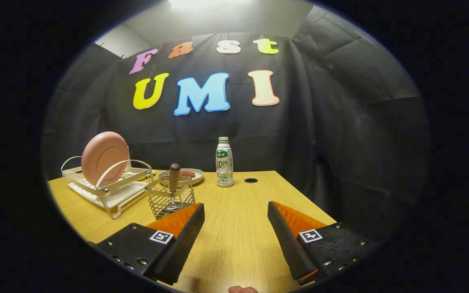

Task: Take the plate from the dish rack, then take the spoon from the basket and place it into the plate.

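A pink plate (pixel 104 156) stands upright on edge in a white wire dish rack (pixel 130 167) at the far left of the wooden table (pixel 234 228). Beside the rack, just beyond my left finger, a wire basket (pixel 170 200) holds the spoon (pixel 174 176) upright, its dark wooden handle sticking out above the rim. My gripper (pixel 235 211) is open over the table, nothing between its fingers. The left finger (pixel 185 234) partly covers the basket's base.
A shallow plate (pixel 181 176) holding something reddish lies behind the basket. A white bottle with a green label (pixel 224 162) stands near the table's back edge, a small dark hole (pixel 250 180) beside it. The table's right edge drops off beyond the right finger.
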